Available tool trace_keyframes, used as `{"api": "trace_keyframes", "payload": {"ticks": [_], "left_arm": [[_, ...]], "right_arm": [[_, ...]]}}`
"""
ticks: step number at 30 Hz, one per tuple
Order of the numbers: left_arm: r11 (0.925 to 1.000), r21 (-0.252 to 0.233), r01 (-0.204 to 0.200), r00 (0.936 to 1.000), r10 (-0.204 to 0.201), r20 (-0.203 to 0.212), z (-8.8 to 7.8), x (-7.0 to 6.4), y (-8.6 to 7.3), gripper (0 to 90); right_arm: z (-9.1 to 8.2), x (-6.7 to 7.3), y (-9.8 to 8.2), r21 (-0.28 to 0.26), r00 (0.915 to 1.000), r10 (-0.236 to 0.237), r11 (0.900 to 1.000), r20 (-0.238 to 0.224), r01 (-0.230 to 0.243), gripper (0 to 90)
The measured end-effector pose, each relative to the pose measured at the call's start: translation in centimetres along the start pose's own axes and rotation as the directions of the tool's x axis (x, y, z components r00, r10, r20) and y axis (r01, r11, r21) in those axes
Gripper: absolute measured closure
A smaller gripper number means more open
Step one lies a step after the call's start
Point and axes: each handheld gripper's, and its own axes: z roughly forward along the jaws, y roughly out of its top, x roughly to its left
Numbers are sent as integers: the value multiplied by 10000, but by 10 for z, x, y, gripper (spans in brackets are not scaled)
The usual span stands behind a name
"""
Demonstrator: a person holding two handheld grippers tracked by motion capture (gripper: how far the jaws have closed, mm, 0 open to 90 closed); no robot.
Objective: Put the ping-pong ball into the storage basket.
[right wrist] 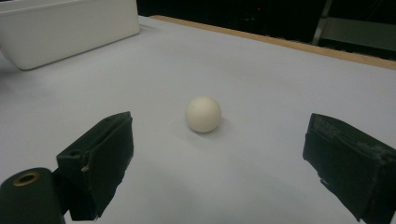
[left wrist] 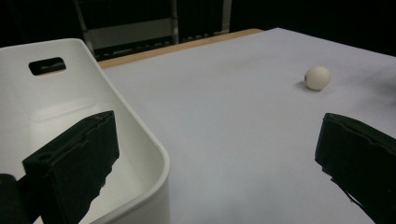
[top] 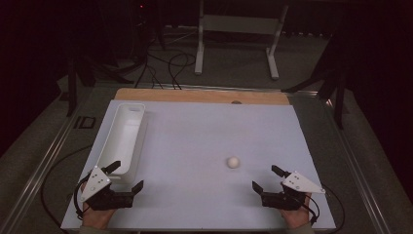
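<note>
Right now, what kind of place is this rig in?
Probably a lab or test bench: a bare white table holding just a ball and a white bin, cables on the floor, dark surroundings.

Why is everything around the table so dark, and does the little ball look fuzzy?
High view: light falls on the table, the room around it stays nearly black, and the ball looks soft. Right gripper view: the ball is fairly sharp with a faint shadow beside it. Left gripper view: the near black jaws look blurry.
</note>
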Motion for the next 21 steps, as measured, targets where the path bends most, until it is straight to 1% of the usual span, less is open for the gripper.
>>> {"api": "trace_keyframes", "payload": {"ticks": [7,11,17,21], "left_arm": [[9999,-127,7,10000,-7,-27,-1,-1,1,2],[9998,-152,121,9999,-121,17,-2,-1,1,2],[9999,-139,78,10000,-78,45,-3,-3,6,3],[9999,-132,-57,10000,57,-7,-4,-4,10,3]], "right_arm": [[0,0,0,-12,10000,2,10000,12,-2,85],[-1,0,0,-16,10000,24,10000,32,-24,85],[-1,0,-1,-5,10000,40,10000,25,-40,85],[-1,0,-1,8,10000,15,10000,88,-15,85]]}}
